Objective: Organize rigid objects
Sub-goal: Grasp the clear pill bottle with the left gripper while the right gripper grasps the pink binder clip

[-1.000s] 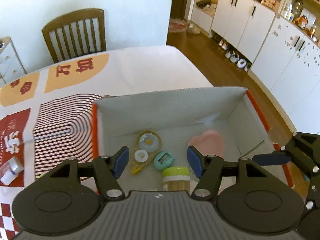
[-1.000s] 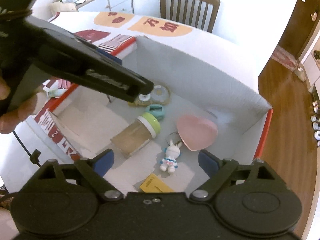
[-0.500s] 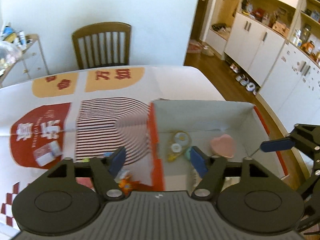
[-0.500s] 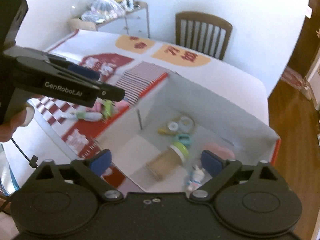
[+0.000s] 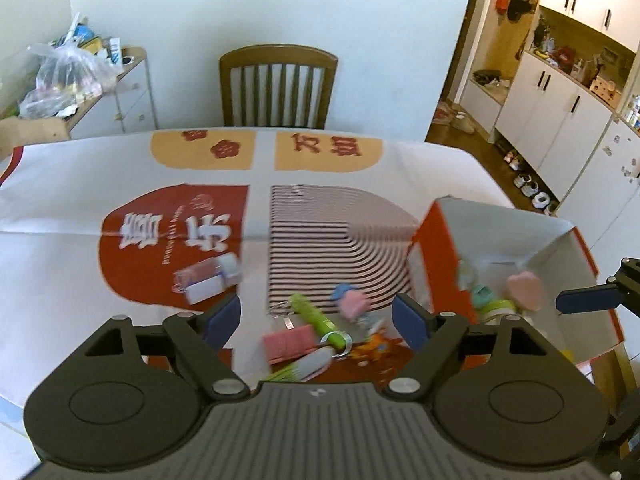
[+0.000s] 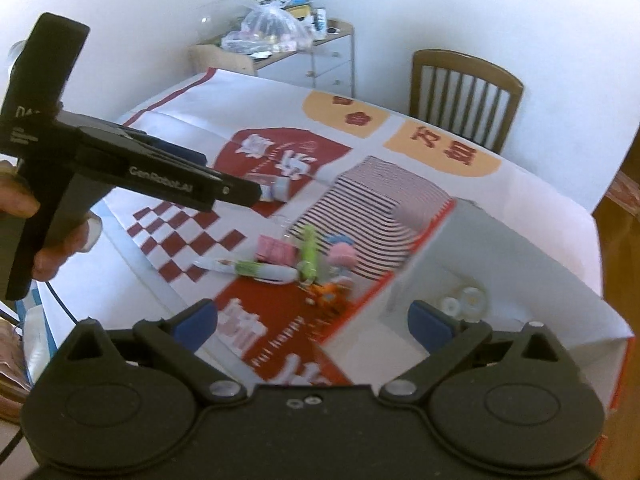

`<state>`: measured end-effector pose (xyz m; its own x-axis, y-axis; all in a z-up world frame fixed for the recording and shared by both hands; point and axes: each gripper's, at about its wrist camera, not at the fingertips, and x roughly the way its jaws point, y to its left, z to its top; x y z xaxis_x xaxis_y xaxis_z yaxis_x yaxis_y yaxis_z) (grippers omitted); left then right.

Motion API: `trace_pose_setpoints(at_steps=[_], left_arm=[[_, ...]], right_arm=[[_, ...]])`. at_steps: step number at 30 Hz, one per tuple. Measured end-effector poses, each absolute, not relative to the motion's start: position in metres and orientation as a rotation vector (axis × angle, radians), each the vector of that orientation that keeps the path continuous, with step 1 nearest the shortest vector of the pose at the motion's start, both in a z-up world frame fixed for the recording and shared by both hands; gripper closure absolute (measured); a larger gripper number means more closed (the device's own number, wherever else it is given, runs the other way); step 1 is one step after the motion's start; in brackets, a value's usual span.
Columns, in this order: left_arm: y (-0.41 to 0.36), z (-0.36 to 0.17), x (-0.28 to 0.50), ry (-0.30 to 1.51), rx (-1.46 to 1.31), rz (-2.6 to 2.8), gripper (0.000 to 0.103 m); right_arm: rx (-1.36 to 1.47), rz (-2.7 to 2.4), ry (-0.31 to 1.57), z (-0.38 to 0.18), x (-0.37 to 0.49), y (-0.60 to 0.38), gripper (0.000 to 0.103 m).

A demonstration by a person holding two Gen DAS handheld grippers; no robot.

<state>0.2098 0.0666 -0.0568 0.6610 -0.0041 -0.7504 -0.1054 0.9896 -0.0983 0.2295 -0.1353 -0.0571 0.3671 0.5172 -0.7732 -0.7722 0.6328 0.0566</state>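
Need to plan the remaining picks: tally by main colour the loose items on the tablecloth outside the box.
Pink: 2, the packet and the small toy
Green: 1, the stick
White: 2, the bottle and the tube
Orange: 1, the figure
Total: 6

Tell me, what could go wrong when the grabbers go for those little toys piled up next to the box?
The pile is tightly packed, so a tool might pinch two things or knock the orange toy away. The left tool and right tool, both empty with jaws opening, aim at the same pile and could bump. A tool might also catch the box wall.
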Motion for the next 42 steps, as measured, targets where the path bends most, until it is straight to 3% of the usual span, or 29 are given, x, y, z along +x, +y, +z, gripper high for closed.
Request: trace_pose_setpoints(at_steps=[3, 7, 18, 42], left_arm=[[0.083, -0.065, 0.207, 0.852, -0.131, 0.060, 0.019], [0.105, -0.076, 0.206, 0.851, -0.144, 0.052, 0.003], [0.159, -0.112, 0.238, 0.846, -0.121, 0.054, 0.002], [0.184, -0.191, 0.299, 0.894, 0.018, -0.079, 0.002]], right_arm=[[-0.340, 0.864, 0.859, -0.063, 0.225, -0.113, 0.001], [-0.356, 0.873, 0.874, -0.074, 0.218, -0.085, 0.001], [-0.326, 0.782, 0.906, -0.111, 0.231, -0.029, 0.002], [-0.339, 0.583, 1.028, -0.194, 0.285, 0.045, 0.031]])
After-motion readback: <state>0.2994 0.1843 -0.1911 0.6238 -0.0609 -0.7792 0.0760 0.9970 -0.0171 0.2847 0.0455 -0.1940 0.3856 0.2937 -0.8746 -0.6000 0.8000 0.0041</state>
